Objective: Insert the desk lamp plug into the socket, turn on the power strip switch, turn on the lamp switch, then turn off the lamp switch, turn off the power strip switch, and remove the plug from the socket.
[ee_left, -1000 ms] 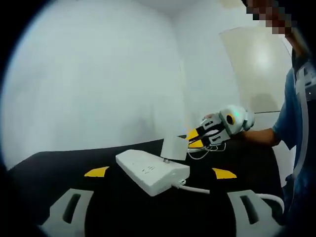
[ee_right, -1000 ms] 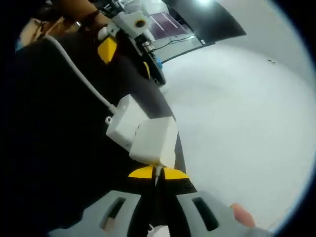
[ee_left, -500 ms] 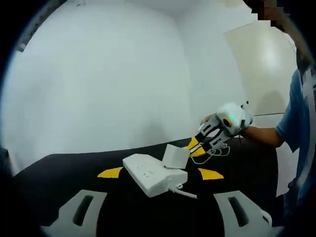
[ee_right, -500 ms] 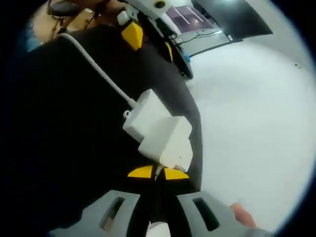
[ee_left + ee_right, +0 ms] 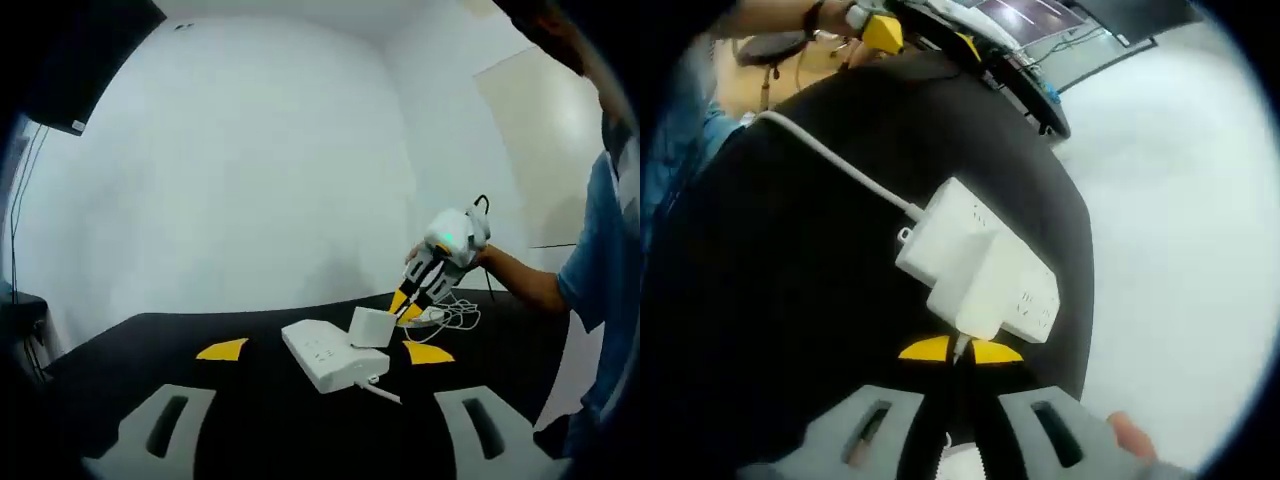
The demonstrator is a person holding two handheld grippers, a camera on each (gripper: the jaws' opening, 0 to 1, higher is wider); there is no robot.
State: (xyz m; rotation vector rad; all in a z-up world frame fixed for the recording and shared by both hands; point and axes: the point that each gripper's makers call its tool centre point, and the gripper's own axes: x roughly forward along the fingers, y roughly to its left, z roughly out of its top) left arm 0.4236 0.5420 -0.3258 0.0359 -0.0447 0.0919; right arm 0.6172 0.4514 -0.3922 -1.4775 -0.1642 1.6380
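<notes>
Strip (image 5: 335,355) is lying flat on matte black tabletop (image 5: 250,420), roughly center of left gripper view; white glossy plastic, long rectangular w/ rounded edges, socket holes showing on top face. White round cable (image 5: 830,160) is leaving strip's end, running toward 10 o'clock in right gripper view. Plug (image 5: 372,327), a white boxy adapter w/ softened corners, is sitting at strip's 2 o'clock end in left gripper view; can't tell if pins are in or just above the socket.

Right gripper (image 5: 408,303) is reaching in from 2 o'clock, yellow-tipped jaws clenched on a thin white cord right behind plug; in right gripper view, tips (image 5: 958,350) are meeting at 6 o'clock w/ cord pinched btwn them. Loose white cord is coiling on tabletop just past that gripper.

Left gripper (image 5: 325,351) is hanging released, grey jaws w/ yellow tips spread wide, strip lying btwn tips, not touching. Smooth white wall behind.
</notes>
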